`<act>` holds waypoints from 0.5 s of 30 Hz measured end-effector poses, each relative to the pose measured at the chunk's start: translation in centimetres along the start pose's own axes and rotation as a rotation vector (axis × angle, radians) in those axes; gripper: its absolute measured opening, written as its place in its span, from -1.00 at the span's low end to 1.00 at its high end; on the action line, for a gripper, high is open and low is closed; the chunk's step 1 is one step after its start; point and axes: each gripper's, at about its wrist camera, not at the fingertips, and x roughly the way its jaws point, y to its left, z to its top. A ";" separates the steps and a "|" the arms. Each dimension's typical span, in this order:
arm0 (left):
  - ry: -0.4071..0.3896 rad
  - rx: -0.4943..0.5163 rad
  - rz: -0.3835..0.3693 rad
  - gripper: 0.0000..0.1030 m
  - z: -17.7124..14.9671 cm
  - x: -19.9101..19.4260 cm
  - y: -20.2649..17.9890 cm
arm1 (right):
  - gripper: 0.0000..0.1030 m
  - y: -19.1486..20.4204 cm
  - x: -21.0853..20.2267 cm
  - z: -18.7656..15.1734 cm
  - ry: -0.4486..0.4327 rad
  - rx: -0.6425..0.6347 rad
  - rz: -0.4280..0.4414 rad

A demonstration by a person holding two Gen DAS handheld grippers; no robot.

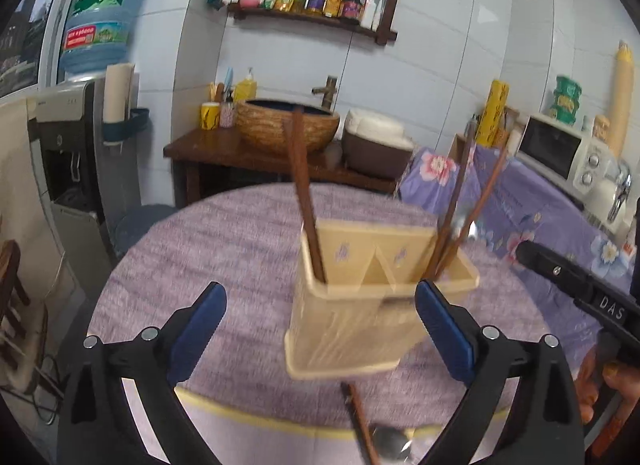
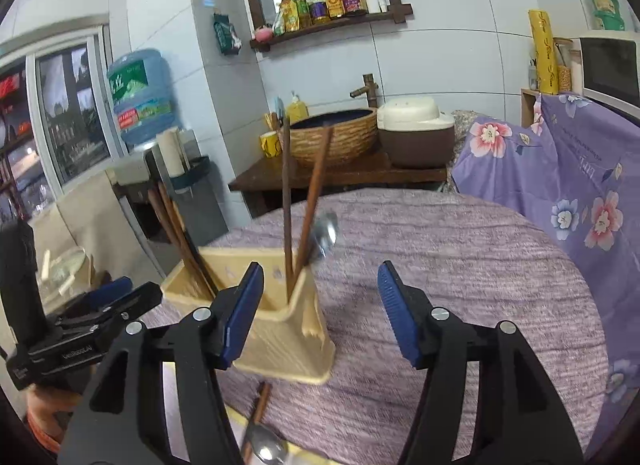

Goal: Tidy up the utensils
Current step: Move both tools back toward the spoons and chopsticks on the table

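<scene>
While both grippers hover wide open and empty, the left gripper (image 1: 320,329) and right gripper (image 2: 320,305) flank a beige plastic utensil caddy (image 1: 352,317) at frame centre, holding brown chopsticks (image 1: 304,189) upright; a loose metal spoon (image 2: 266,447) lies low, probably awaiting sorting.

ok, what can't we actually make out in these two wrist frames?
- Spoon and chopstick on the table: cut off by the bottom edge, both views.
- Holder: motion-blurred in the left wrist view; its base contact is unclear.
- Holder compartments' bottoms: hidden by its own walls.
- Spoon in holder: blurred; only its bowl shows.
</scene>
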 end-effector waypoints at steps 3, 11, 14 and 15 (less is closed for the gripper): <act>0.076 0.049 0.022 0.83 -2.9 0.0 -0.4 | 0.22 0.1 -0.1 -3.4 0.060 -0.039 -0.023; 0.223 0.118 0.019 0.22 -9.8 -0.2 -1.9 | 0.24 -0.1 -0.8 -11.6 0.181 -0.041 -0.072; 0.281 0.134 0.001 0.05 -11.7 0.2 -2.8 | 0.24 -0.5 -1.1 -13.4 0.213 -0.014 -0.085; 0.296 0.139 -0.003 0.01 -12.2 0.3 -3.1 | 0.25 -0.5 -1.3 -13.9 0.215 -0.006 -0.091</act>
